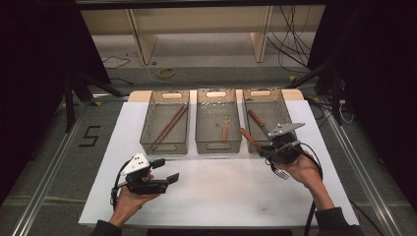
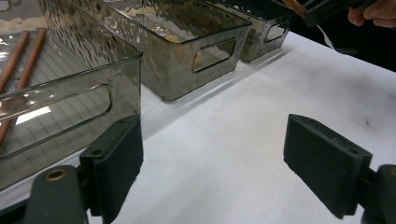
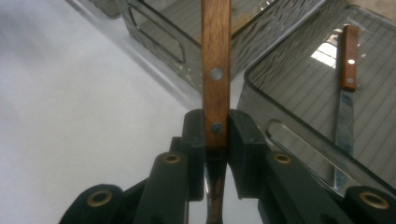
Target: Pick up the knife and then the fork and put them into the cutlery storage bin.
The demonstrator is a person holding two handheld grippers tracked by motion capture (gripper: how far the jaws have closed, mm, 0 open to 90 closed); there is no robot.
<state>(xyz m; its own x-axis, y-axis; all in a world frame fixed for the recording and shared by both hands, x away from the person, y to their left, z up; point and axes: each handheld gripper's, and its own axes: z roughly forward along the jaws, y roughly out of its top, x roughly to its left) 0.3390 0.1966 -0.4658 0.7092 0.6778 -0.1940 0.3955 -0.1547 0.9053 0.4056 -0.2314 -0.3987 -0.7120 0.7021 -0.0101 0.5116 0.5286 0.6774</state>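
The wooden-handled piece of cutlery with two metal rivets [image 3: 215, 70] sits clamped in my right gripper [image 3: 215, 135], whose pads press on the lower end of the handle while the metal shank runs down between the jaws; in the high view its handle [image 1: 249, 137] angles up and left over the front edge of the right-hand smoked clear plastic bin [image 1: 284, 101]. Inside that bin lies a second wooden-handled utensil [image 3: 348, 58] with a flat metal blade. The middle bin [image 1: 218, 98] holds another small wooden-handled piece [image 1: 224, 130], and the left bin [image 1: 147, 123] holds a pair of brown wooden chopsticks [image 1: 169, 125]. My left gripper [image 1: 164, 179] rests low over the white table [image 1: 221, 191] with its jaws wide apart, nothing between them.
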